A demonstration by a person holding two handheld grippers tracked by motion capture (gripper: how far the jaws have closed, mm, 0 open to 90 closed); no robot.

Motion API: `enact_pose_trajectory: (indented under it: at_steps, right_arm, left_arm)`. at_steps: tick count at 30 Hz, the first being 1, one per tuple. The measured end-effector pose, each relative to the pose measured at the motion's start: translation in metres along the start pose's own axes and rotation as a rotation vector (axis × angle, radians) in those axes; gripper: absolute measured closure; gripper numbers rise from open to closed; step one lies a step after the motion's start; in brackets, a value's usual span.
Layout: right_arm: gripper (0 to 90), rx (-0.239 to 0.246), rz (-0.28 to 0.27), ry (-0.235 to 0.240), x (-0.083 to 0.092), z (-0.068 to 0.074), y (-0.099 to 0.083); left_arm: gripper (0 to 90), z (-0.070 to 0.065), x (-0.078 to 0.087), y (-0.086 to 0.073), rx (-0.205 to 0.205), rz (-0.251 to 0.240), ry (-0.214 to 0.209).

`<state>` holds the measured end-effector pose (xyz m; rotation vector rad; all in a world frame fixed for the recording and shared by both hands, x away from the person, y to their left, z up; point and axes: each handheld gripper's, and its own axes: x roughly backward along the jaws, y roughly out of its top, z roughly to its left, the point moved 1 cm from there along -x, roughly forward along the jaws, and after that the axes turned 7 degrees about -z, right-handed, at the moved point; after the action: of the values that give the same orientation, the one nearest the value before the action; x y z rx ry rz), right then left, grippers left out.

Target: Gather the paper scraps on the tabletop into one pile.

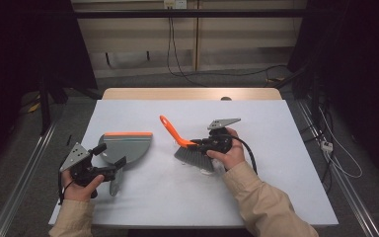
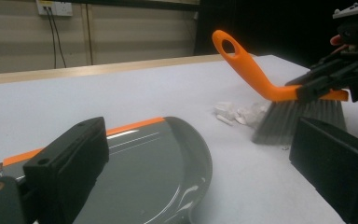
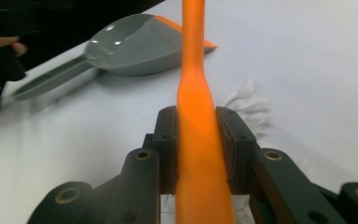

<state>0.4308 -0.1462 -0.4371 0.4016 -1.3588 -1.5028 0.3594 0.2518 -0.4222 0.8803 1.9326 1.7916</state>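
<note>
White surface (image 1: 143, 197) under dim light: I have the right gripper (image 1: 201, 143) clamped on the orange brush handle (image 3: 196, 140), bristles down beside a small pile of white scraps (image 2: 239, 113). My left gripper (image 1: 120, 168) stands open around the dustpan's handle (image 1: 114, 184), not squeezing it. I judge sweeping is underway; next I should grip the dustpan (image 1: 126, 147) and steady it.

Wall socket (image 2: 53, 7), cables (image 1: 177, 59) behind table (image 1: 286, 197)
</note>
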Motion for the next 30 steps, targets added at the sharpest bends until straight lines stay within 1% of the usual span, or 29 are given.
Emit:
enact_pose_trajectory:
  at_steps: [2,4,6,8,9,10,11,13,15,18,19,21,22,23,24,25,27,29,30]
  right_arm:
    - [71.9,-0.016,-0.021,0.002,0.001,-0.004,0.003]
    - [71.8,-0.008,-0.031,0.009,0.002,-0.004,0.007]
    - [71.8,0.011,-0.039,0.013,0.003,-0.001,0.011]
    - [71.8,0.026,-0.05,0.005,0.004,0.001,0.015]
    - [71.8,0.029,-0.056,0.011,0.005,0.003,0.018]
    - [71.8,0.021,-0.065,0.013,0.006,0.005,0.02]
    - [71.8,0.026,-0.069,0.015,0.007,0.006,0.021]
    - [71.8,0.037,-0.067,0.034,0.008,0.013,0.023]
    - [71.8,0.053,-0.057,0.044,0.008,0.019,0.021]
    - [71.8,0.043,-0.047,0.072,0.006,0.025,0.01]
    - [71.8,0.04,-0.041,0.078,0.005,0.026,0.007]
    - [71.8,0.023,-0.029,0.098,0.002,0.027,-0.003]
    - [71.8,0.022,-0.022,0.107,0.002,0.026,-0.008]
    - [71.8,0.034,-0.011,0.11,0.001,0.025,-0.012]
    - [71.8,0.043,-0.018,0.115,0.001,0.023,-0.014]
    - [71.9,0.041,-0.022,0.118,0.002,0.02,-0.014]
    - [71.8,0.072,-0.018,0.108,0.004,0.013,-0.013]
    - [71.8,0.077,-0.023,0.085,0.005,0.007,-0.01]
    - [71.9,0.08,-0.025,0.066,0.005,0.004,-0.008]
  left_arm:
    - [4.3,0.0,0.0,0.0,0.0,-0.001,0.0]
    - [4.3,0.0,0.0,0.0,0.0,-0.003,-0.001]
    - [4.3,0.0,-0.001,0.0,-0.003,0.0,-0.001]
    - [4.3,0.0,-0.001,0.0,-0.005,0.004,-0.002]
    - [4.3,-0.001,-0.001,0.0,-0.004,0.002,-0.003]
    - [4.3,-0.001,-0.001,0.0,-0.004,0.0,-0.003]
    - [4.3,-0.001,-0.001,0.0,-0.006,0.0,-0.004]
    - [4.3,-0.001,0.0,0.001,-0.004,-0.001,-0.005]
    - [4.3,-0.001,0.0,0.0,-0.002,0.001,-0.004]
    - [4.3,0.0,0.0,0.0,-0.007,0.004,-0.006]
    - [4.3,-0.001,0.0,0.0,-0.001,0.001,-0.005]
    - [4.3,-0.001,0.0,0.0,-0.001,0.002,-0.006]
    - [4.3,-0.001,0.0,0.0,-0.001,0.002,-0.006]
    - [4.3,-0.001,0.0,0.0,-0.001,0.001,-0.005]
    - [4.3,-0.001,0.0,0.0,-0.002,0.003,-0.005]
    - [4.3,-0.001,0.0,0.0,-0.004,0.005,-0.005]
    - [4.3,-0.001,0.0,0.001,-0.002,0.0,-0.006]
    - [4.3,-0.001,0.0,0.001,-0.001,0.0,-0.005]
    - [4.3,0.0,0.0,0.001,0.005,-0.005,-0.001]
